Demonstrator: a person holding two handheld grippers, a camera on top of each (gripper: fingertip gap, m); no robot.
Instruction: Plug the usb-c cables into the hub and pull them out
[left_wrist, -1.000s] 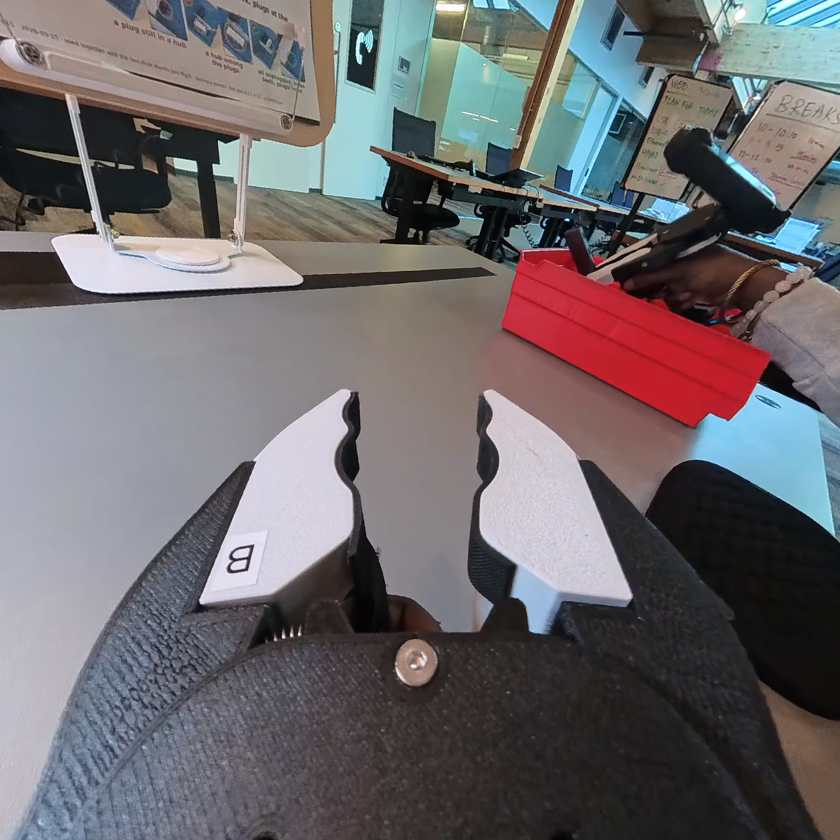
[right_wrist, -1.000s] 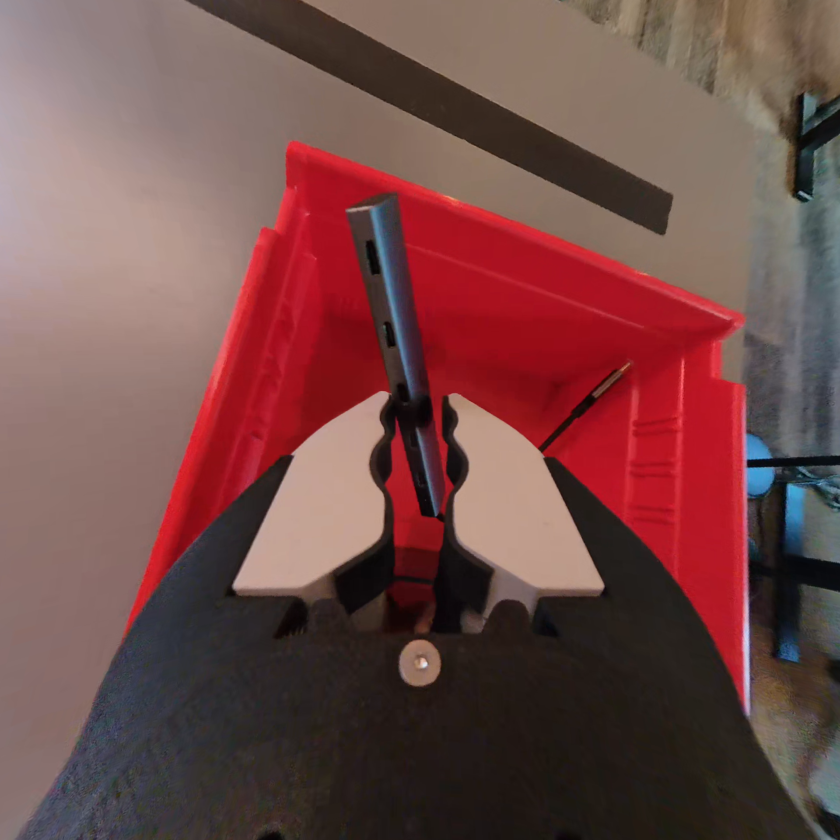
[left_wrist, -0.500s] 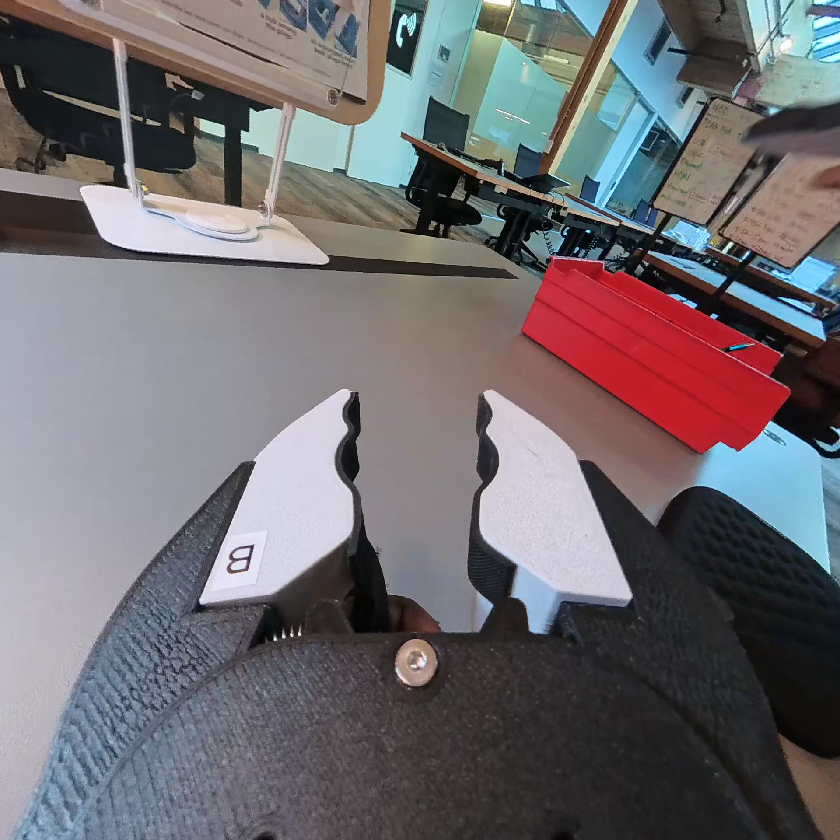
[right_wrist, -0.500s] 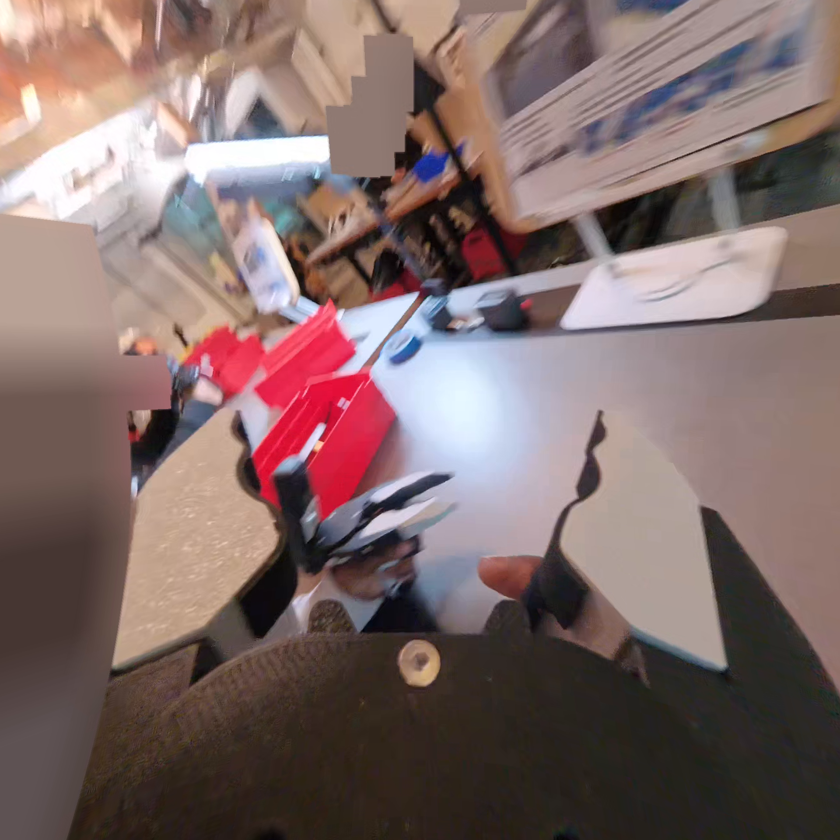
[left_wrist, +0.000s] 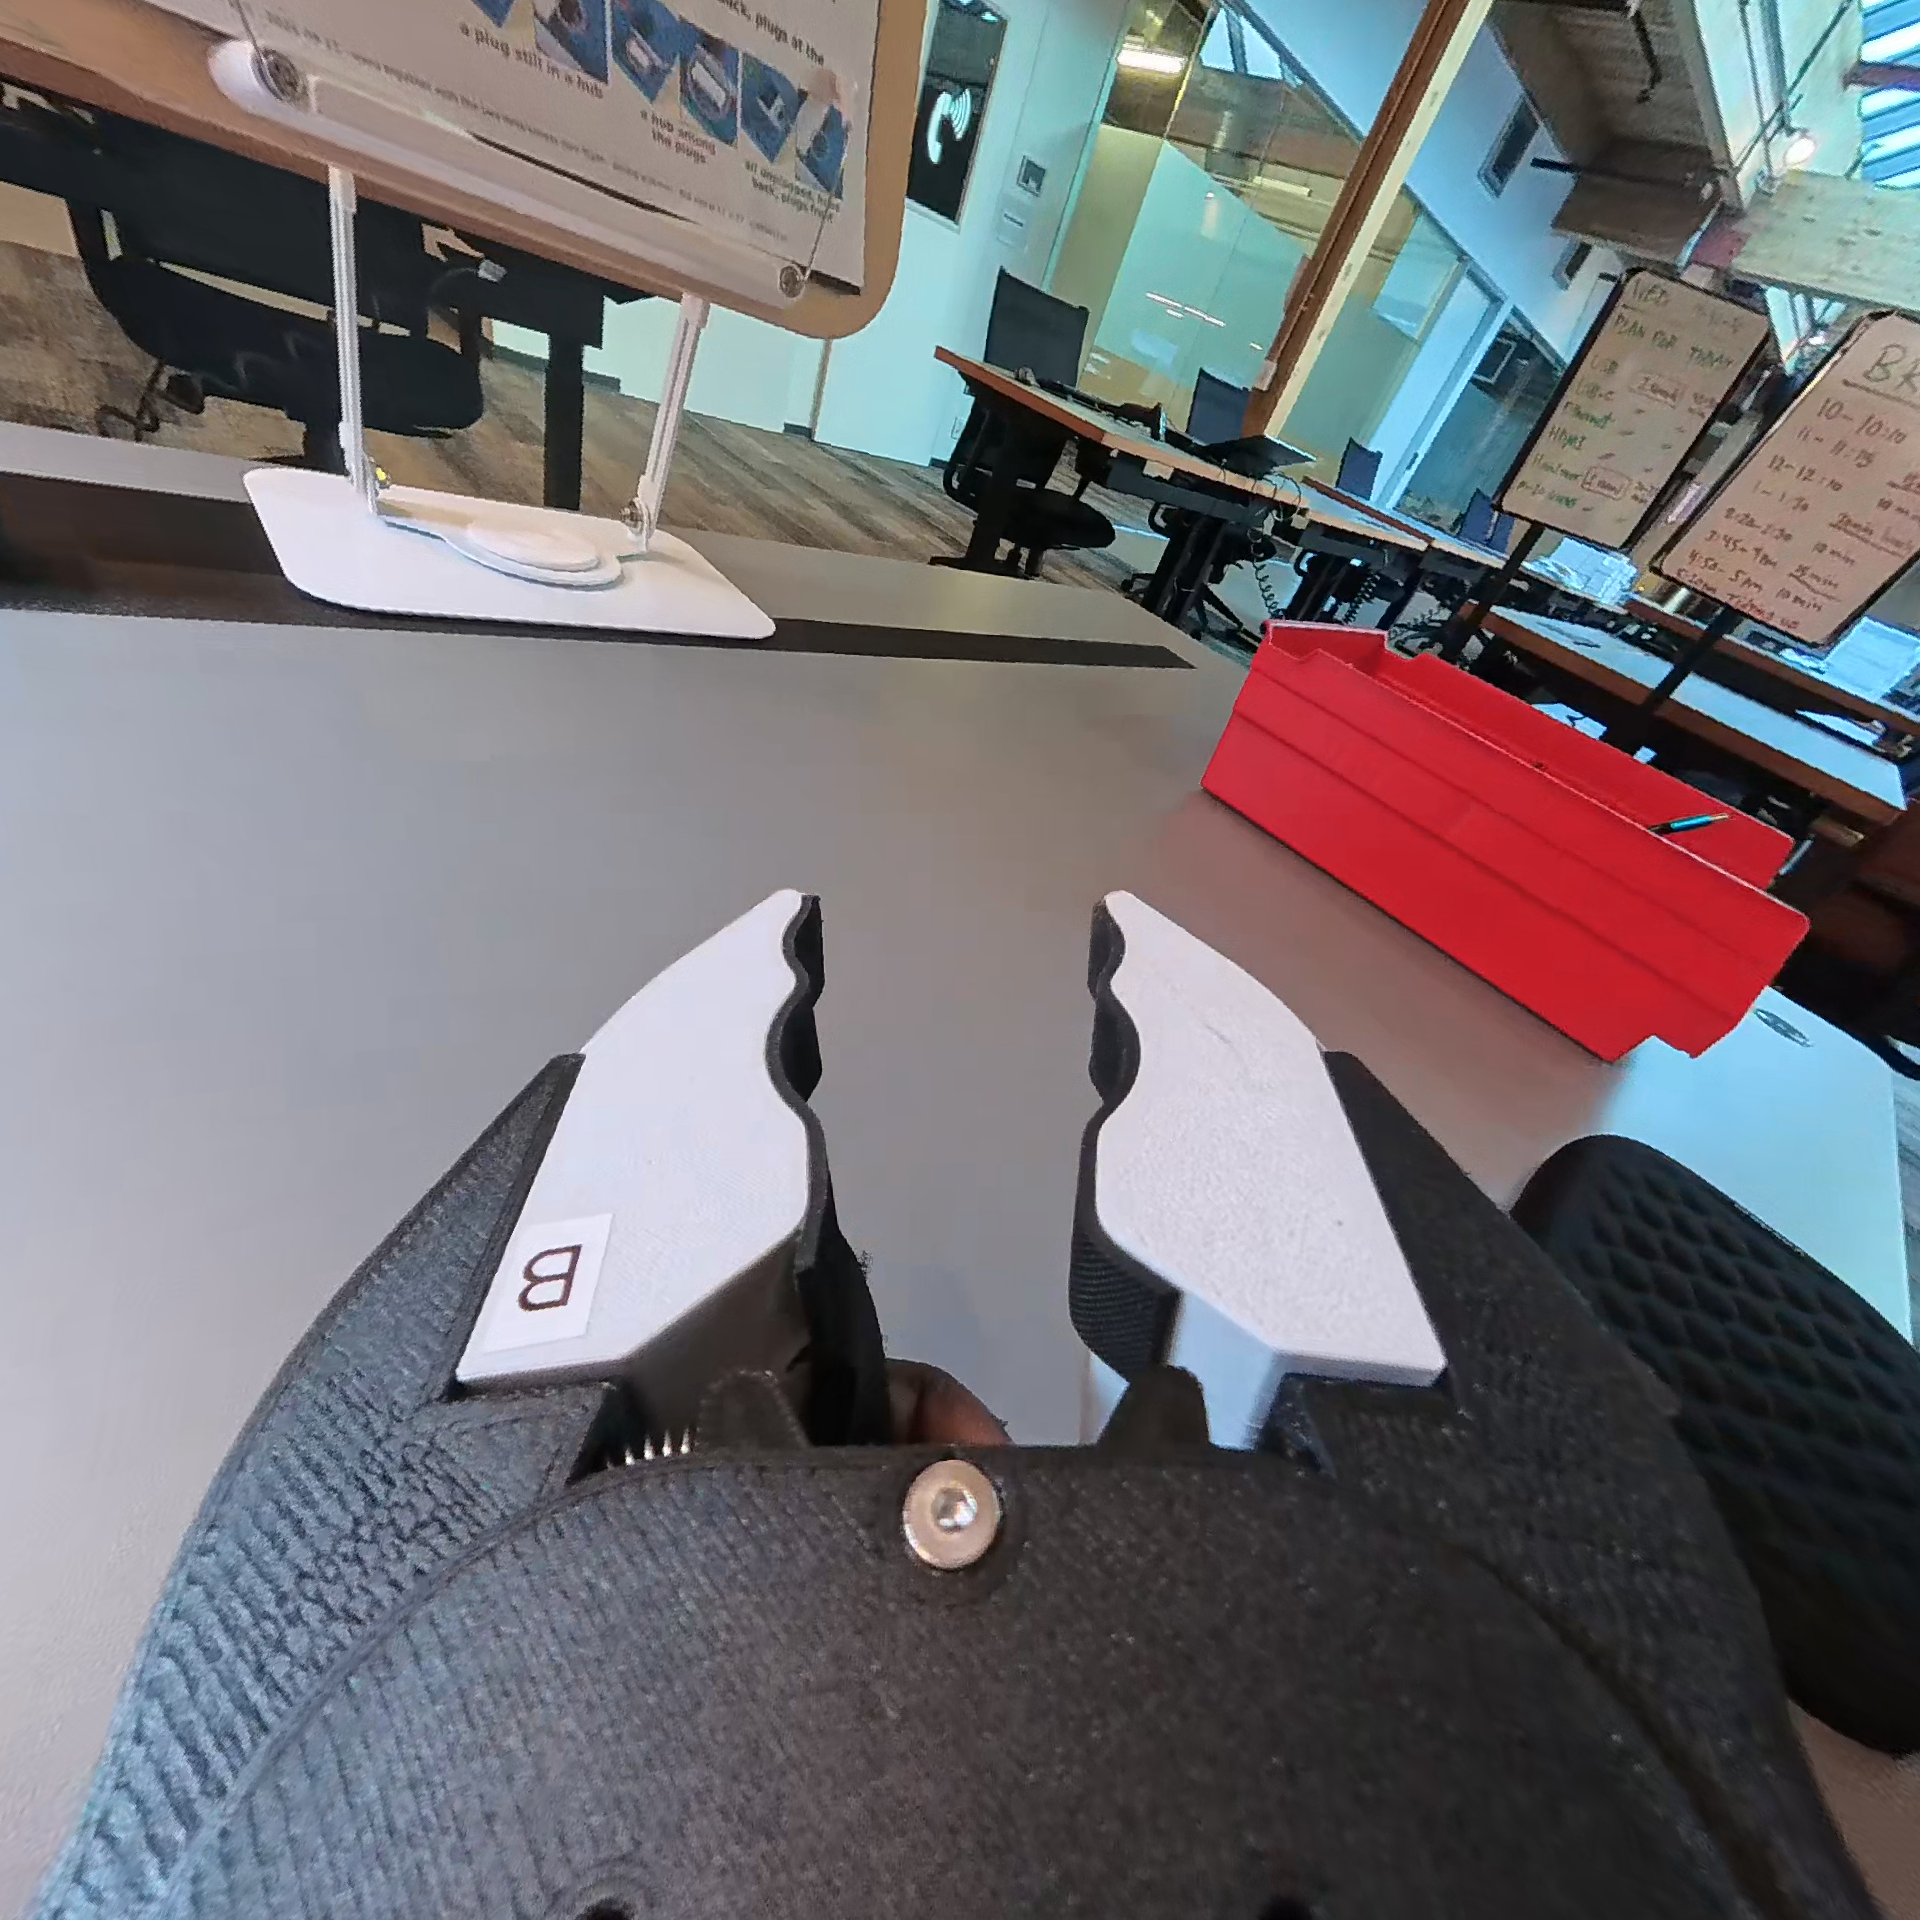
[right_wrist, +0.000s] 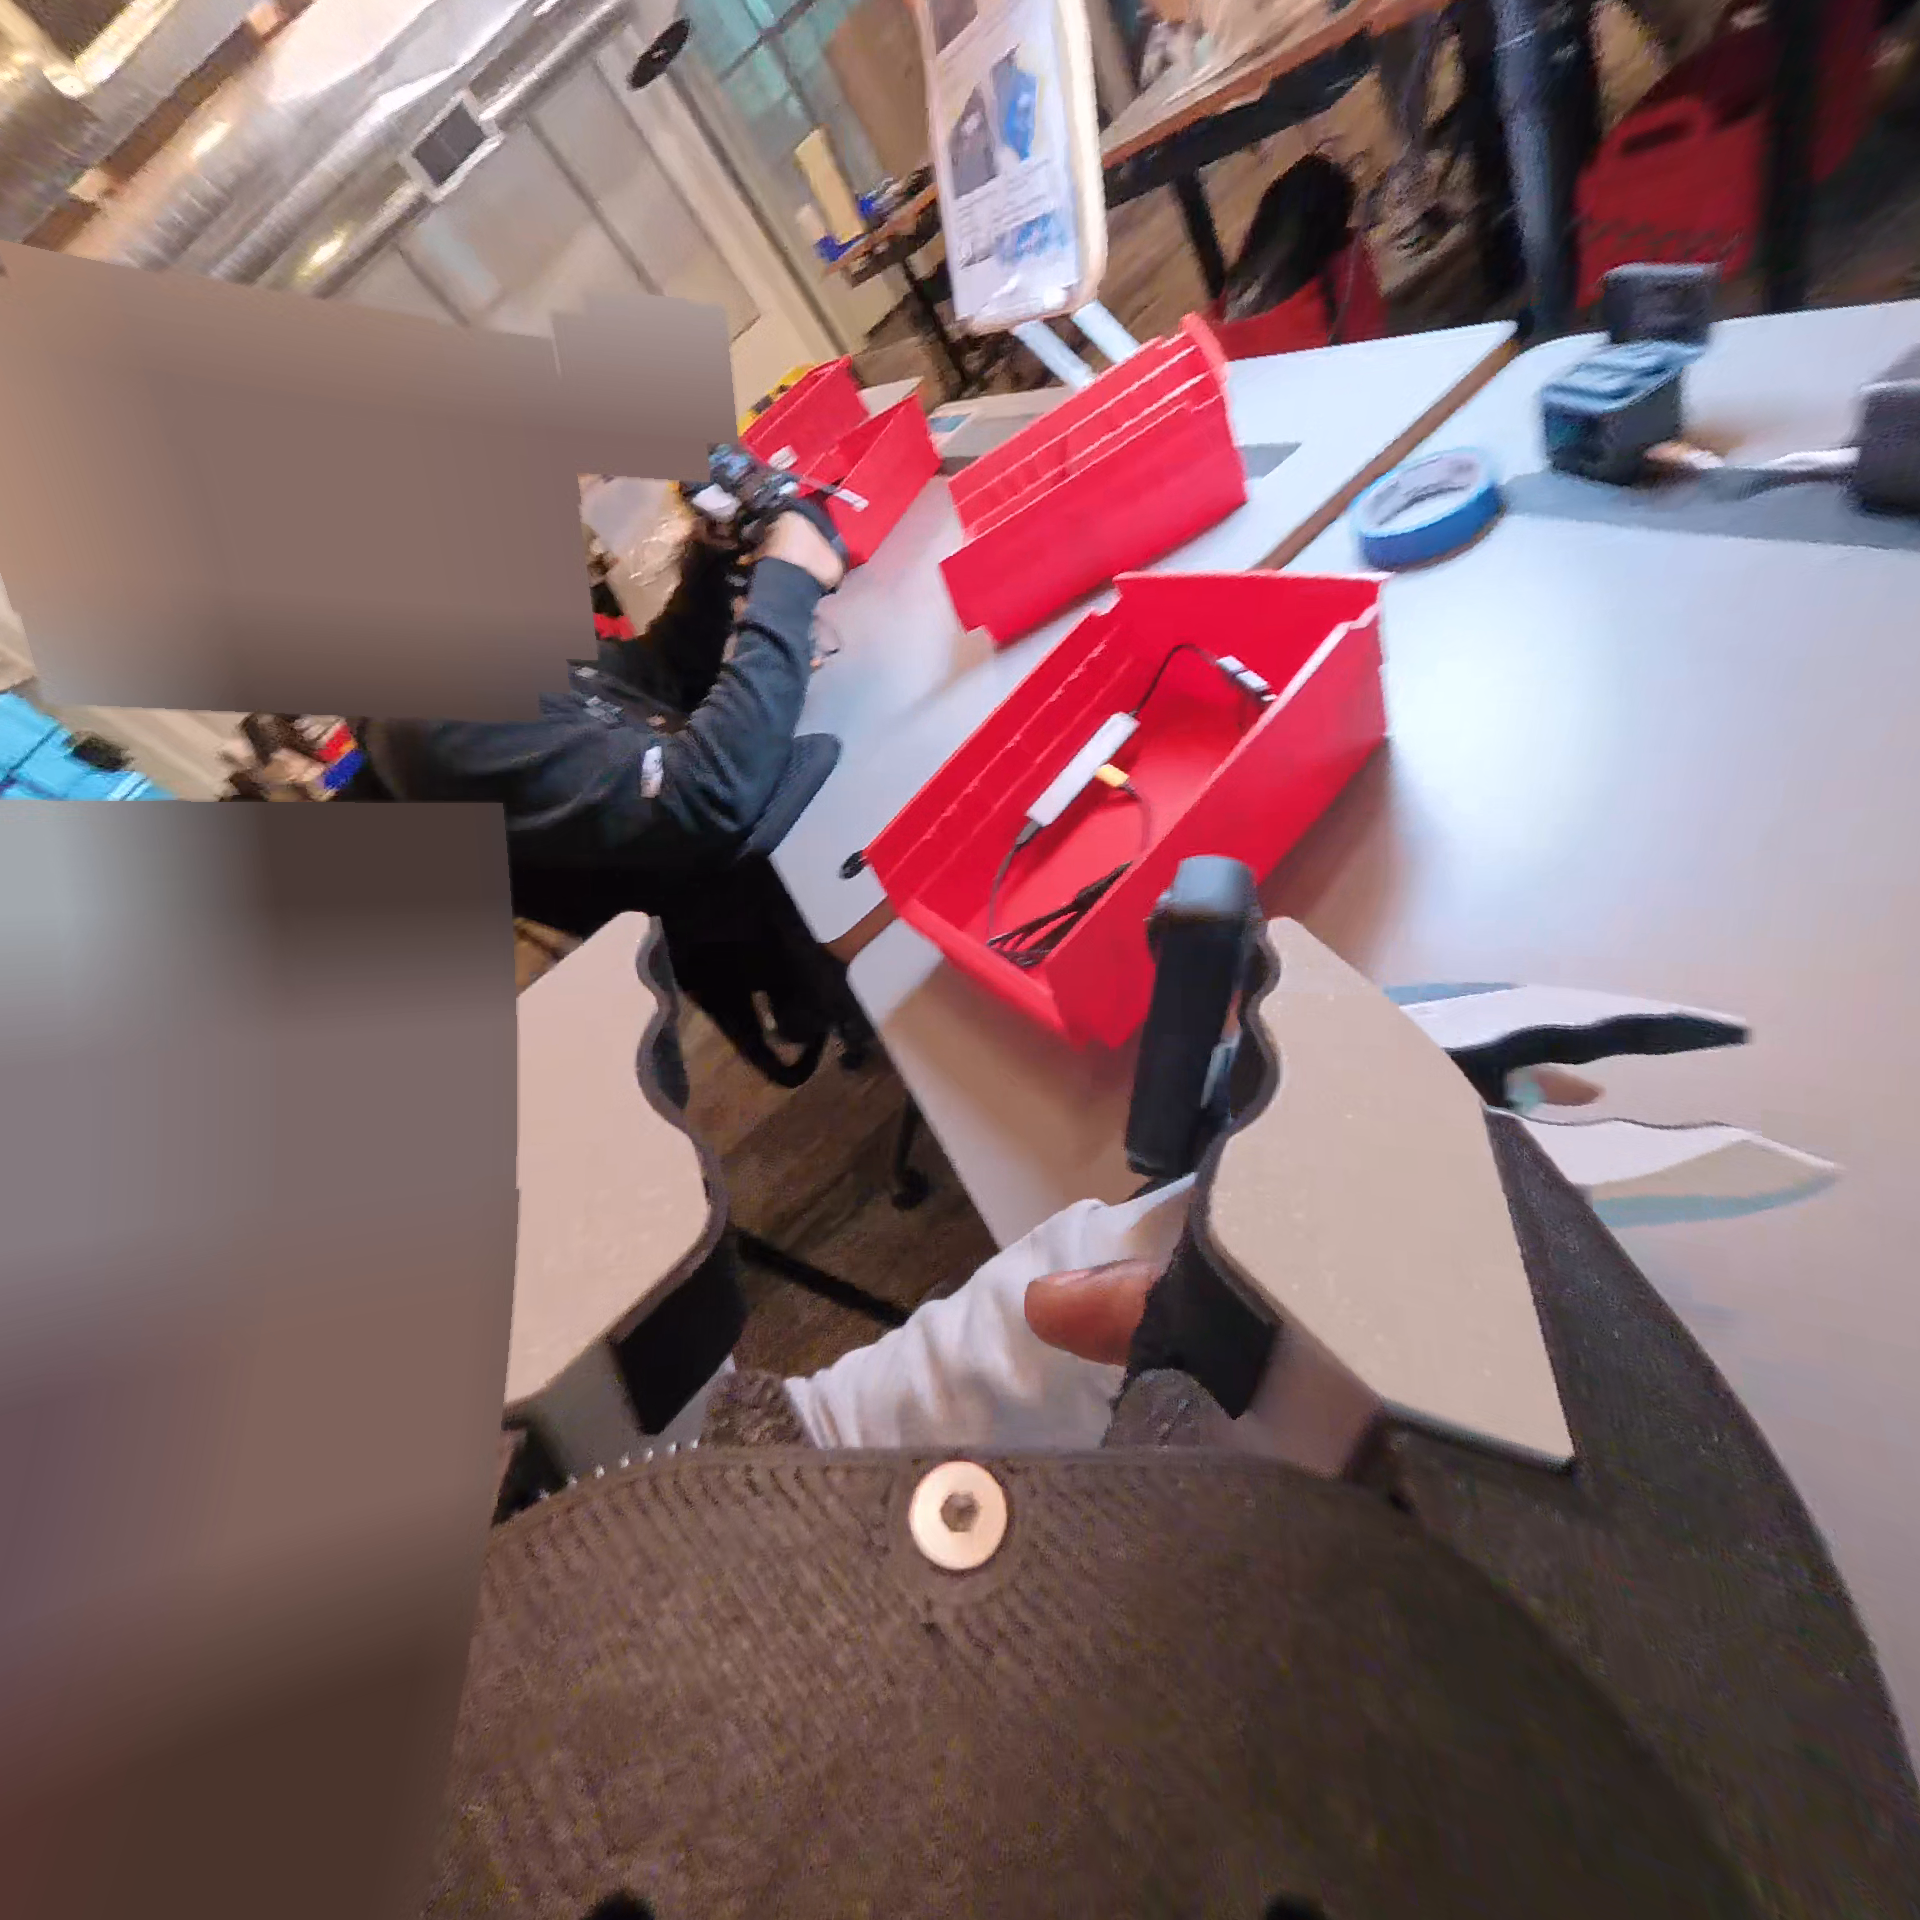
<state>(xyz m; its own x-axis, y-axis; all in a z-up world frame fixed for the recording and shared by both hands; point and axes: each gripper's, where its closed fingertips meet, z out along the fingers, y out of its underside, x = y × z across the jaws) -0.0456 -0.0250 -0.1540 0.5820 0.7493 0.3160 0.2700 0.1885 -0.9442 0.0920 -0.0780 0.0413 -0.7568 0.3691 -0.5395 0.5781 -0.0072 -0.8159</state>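
over the grey table (left_wrist: 520, 935), in the left wrist view, the left gripper (left_wrist: 954, 912) is hovering roughly level and pointing forward. its claw is spread and is gripping nothing. to its right a red bin (left_wrist: 1507, 883) is sitting on the table, well apart from the fingers. a thin usb-c cable tip (left_wrist: 1688, 823) is poking up over the bin's rim. a sign stand (left_wrist: 499, 551) is standing at the far edge. no hub is showing in this view.

in the right wrist view, the right gripper (right_wrist: 961, 930) is being held tilted beside the table edge, facing across the room. its claw is spread wide and is pinching nothing. a thumb (right_wrist: 1091, 1309) and a white sleeve (right_wrist: 935, 1361) are showing between the fingers. a dark upright part (right_wrist: 1184, 1018) is showing just beside one finger; it is judged to belong to the left gripper, though this cannot be confirmed. beyond it an open red tray (right_wrist: 1330, 727) is holding a white adapter (right_wrist: 1081, 774) and dark cables. whether this is the same container cannot be told.

judged progress: the hub's place cannot be told, neither claw is carrying anything, and no plug is showing seated. all plugging and pulling is remaining.
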